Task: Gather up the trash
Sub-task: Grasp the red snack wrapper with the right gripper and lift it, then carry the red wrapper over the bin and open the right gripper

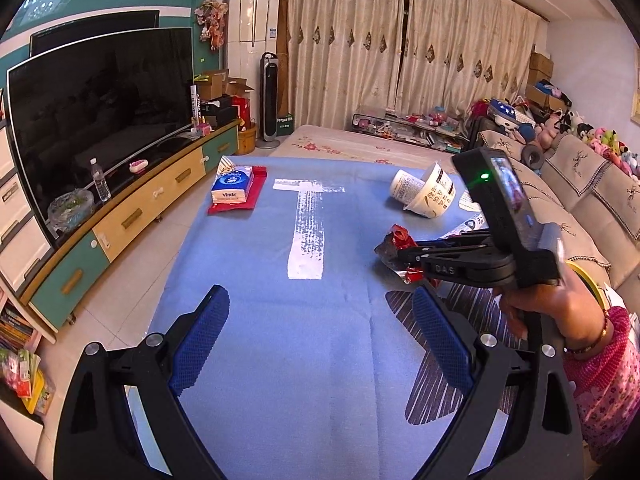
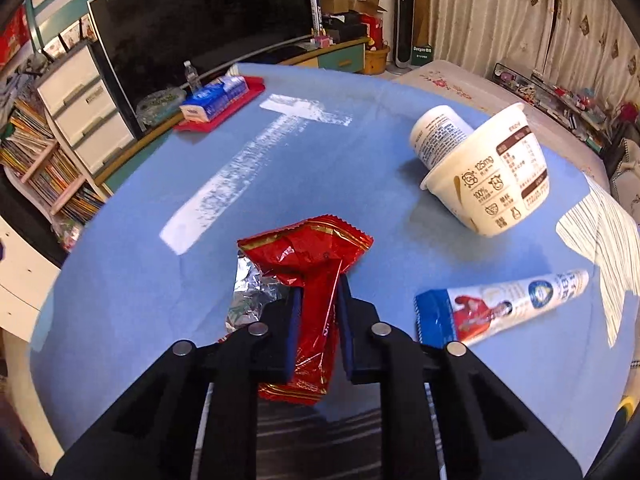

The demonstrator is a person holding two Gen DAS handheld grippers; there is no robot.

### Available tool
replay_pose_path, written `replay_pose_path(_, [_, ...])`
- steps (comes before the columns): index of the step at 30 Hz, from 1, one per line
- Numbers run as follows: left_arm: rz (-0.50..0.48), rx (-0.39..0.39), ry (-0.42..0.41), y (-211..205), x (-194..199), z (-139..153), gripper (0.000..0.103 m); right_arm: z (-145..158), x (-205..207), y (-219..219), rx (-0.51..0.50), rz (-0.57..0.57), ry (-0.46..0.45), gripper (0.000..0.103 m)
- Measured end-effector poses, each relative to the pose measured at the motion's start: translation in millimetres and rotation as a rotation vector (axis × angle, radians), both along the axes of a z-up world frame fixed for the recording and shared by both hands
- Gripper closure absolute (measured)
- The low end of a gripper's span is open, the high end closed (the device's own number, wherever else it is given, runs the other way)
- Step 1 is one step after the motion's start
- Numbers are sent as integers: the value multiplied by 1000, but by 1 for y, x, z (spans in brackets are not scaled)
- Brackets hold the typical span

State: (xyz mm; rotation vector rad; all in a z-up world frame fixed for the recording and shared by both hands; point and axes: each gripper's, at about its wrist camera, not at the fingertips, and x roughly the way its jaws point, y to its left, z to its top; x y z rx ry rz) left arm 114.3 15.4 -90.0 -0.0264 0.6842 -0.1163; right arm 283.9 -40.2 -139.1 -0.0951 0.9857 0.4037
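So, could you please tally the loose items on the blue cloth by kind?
Cups: 2, nested
Red wrapper: 1, in the right gripper
Tube: 1
Tissue pack: 1
Red tray: 1, under the pack
Total: 6

Right gripper [image 1: 386,249] clamped on red wrapper [image 1: 400,237]

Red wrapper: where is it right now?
Right wrist view, low centre: the red wrapper is pinched in the right gripper on the blue cloth, left of the toothpaste tube.
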Motion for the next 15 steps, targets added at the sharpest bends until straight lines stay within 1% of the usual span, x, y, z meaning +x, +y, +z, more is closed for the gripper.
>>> replay_pose_path(4, [-8,2,-4,-3,-3,1,11,23,-24,-11,41,-11,-47,87])
replay_pose_path(7, [-24,5,-5,-9,-2,2,11,39,-43,-30,61,-36,-76,87])
replay_pose_path(12, [-68,14,-12,-26,-3,5,11,60,-76,-85,53,-137,-126,86])
replay_pose_path(13, [-77,16,-12,-30,-2,6,11,63,-83,-99,44,-165,-133,86])
replay_pose_path(15, [-100,19,-13,-41,-1,7,11,65,-97,-138,11,-259,-150,85])
